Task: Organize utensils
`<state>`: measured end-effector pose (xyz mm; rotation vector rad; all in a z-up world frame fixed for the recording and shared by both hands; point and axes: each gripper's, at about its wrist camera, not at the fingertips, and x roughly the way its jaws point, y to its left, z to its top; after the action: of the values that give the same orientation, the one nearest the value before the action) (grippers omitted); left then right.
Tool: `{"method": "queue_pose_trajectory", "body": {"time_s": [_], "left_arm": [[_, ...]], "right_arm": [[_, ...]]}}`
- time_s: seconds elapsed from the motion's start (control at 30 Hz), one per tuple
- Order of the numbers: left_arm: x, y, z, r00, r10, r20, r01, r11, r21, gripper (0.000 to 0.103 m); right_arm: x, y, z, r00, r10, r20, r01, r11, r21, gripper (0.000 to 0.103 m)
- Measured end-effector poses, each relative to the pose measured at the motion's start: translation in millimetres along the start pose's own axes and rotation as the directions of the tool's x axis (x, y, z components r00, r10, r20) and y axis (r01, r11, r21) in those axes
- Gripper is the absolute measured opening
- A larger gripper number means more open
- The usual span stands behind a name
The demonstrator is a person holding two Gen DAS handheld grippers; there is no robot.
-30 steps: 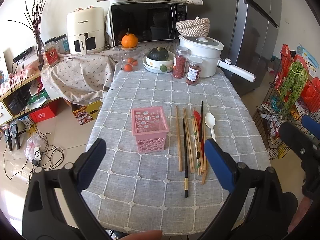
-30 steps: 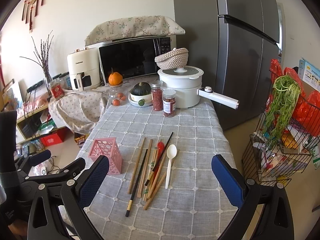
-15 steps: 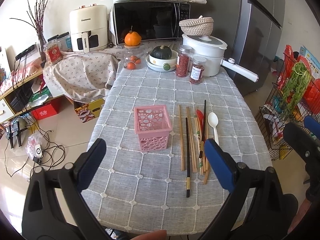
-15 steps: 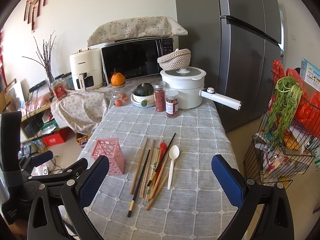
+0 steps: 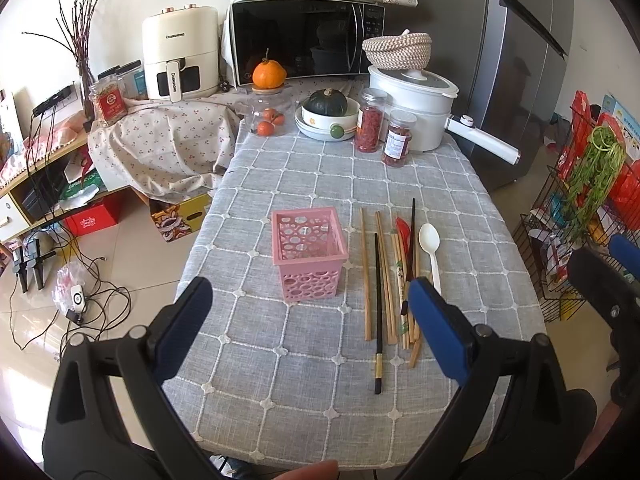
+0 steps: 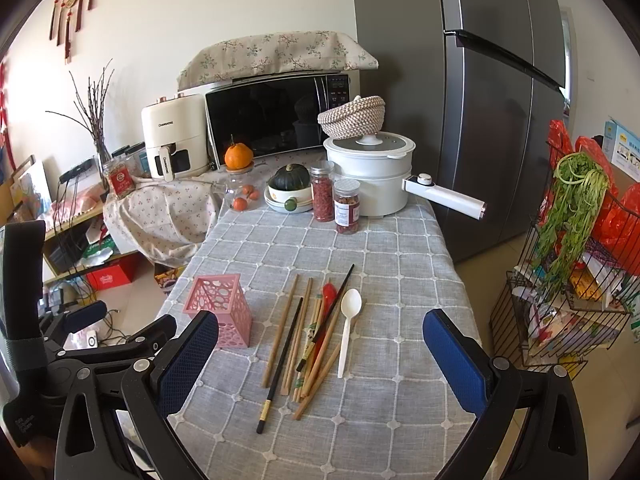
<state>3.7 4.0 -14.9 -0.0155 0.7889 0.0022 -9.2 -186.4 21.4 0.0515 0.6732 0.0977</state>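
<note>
While both grippers hang wide apart and empty, the left gripper [image 5: 308, 316] and right gripper [image 6: 320, 344] frame the table's [image 5: 320, 420] centre, where chopsticks [image 5: 384, 280] and a white spoon [image 5: 430, 244] lie right of the pink basket [image 5: 308, 252].

surface: a table under a grey checked tablecloth [image 5: 320, 380]
near middle: a pink perforated basket [image 5: 307, 251], upright, open side up
just right of the basket: a loose row of wooden chopsticks [image 5: 386, 280], two black chopsticks [image 5: 378, 312] among them, one lying across a red spoon [image 5: 404, 234]
right end of the row: a white plastic spoon [image 5: 431, 248], bowl toward the far edge
far edge: a white electric pot [image 5: 412, 112], two jars of red dried goods [image 5: 370, 126], a stack of bowls holding a dark green squash [image 5: 325, 102], a glass jar with small oranges [image 5: 267, 120]
</note>
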Motion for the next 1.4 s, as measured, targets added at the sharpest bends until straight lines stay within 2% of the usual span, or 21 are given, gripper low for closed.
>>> {"method": "queue_pose_trajectory", "body": {"time_s": [1.2, 1.3, 1.4], "left_arm": [[2.1, -6.6, 2.1, 1.0, -0.002, 0.0, 0.002, 1.0, 0.014, 0.098], [6.1, -7.3, 1.8, 1.0, -0.005, -0.01, 0.005, 1.0, 0.013, 0.098], [18.6, -5.3, 1.7, 0.998, -0.046, -0.051, 0.046, 0.999, -0.01, 0.098]], "right_arm": [[0.3, 2.1, 1.4, 1.0, 0.003, 0.002, -0.003, 1.0, 0.004, 0.103], [2.4, 1.5, 0.4, 1.0, 0.005, -0.002, -0.005, 1.0, 0.002, 0.103], [11.1, -2.3, -0.2, 0.999, 0.043, -0.002, -0.043, 0.999, -0.003, 0.103]]}}
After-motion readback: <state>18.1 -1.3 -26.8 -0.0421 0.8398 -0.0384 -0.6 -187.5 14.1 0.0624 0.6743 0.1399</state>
